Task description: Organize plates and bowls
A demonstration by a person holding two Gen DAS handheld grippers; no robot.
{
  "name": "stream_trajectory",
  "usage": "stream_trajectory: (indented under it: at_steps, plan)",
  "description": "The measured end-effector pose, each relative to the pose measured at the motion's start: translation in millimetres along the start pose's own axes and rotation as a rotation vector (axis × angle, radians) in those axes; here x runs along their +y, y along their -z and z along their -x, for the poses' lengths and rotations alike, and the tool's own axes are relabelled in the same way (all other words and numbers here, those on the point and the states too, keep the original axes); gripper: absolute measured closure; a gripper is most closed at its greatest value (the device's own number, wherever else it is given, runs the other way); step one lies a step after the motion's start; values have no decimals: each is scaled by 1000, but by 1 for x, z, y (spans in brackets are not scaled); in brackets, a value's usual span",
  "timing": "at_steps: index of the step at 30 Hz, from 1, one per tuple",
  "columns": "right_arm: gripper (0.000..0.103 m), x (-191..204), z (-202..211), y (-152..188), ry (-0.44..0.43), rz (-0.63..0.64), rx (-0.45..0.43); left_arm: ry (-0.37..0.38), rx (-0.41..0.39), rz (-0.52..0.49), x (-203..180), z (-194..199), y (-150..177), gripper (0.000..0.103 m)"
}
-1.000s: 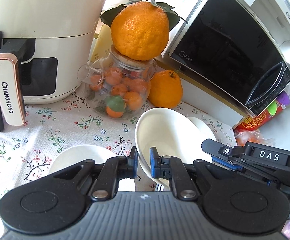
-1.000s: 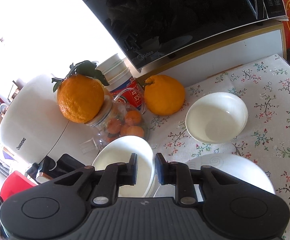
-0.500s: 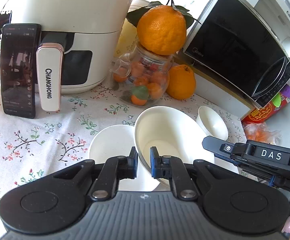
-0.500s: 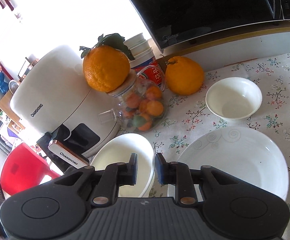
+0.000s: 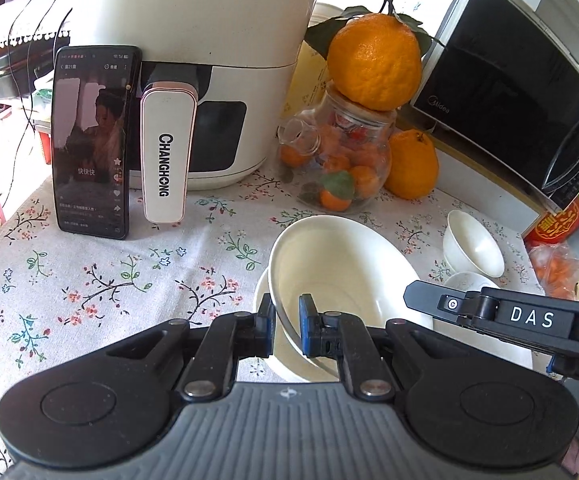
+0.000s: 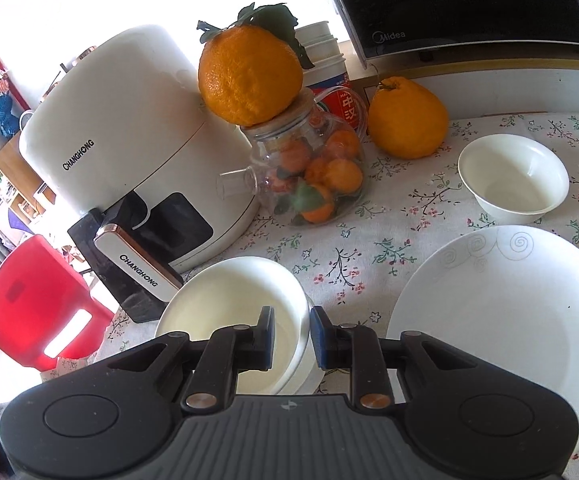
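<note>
A large white bowl (image 5: pixel 341 272) is held above the floral-clothed counter (image 5: pixel 89 280), tilted, its mouth turned up and toward the air fryer (image 5: pixel 193 72). Its near rim is gripped by the jaws of the left gripper (image 5: pixel 287 330), and its opposite wall by the jaws of the right gripper (image 6: pixel 291 338), each pair closed on the rim. A second white dish (image 5: pixel 263 300) is seen directly beneath it.

Shown in the left view only: a phone (image 5: pixel 91 140) propped against the fryer. In that view the large plate is largely hidden behind the right gripper.

Shown clearly in the right view: a large plate (image 6: pixel 501 312) lying flat, a small bowl (image 6: pixel 513 178) upright beyond it, and a red chair (image 6: pixel 37 304).
</note>
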State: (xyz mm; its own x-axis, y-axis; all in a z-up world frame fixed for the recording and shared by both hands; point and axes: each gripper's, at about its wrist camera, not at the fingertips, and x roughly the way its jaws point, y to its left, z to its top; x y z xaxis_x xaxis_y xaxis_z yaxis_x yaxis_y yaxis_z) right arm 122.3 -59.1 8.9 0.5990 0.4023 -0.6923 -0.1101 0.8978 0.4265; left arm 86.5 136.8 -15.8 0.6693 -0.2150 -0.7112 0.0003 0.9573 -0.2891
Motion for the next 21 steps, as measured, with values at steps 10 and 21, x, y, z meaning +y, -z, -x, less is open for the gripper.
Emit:
stream_trajectory:
  at_steps: [10, 21]
  plan:
    - [84, 7, -12, 6, 49, 62, 13, -77, -10, -78, -5, -11, 5, 92]
    - [82, 3, -14, 6, 37, 54, 31, -119, -11, -149, -16, -14, 7, 78]
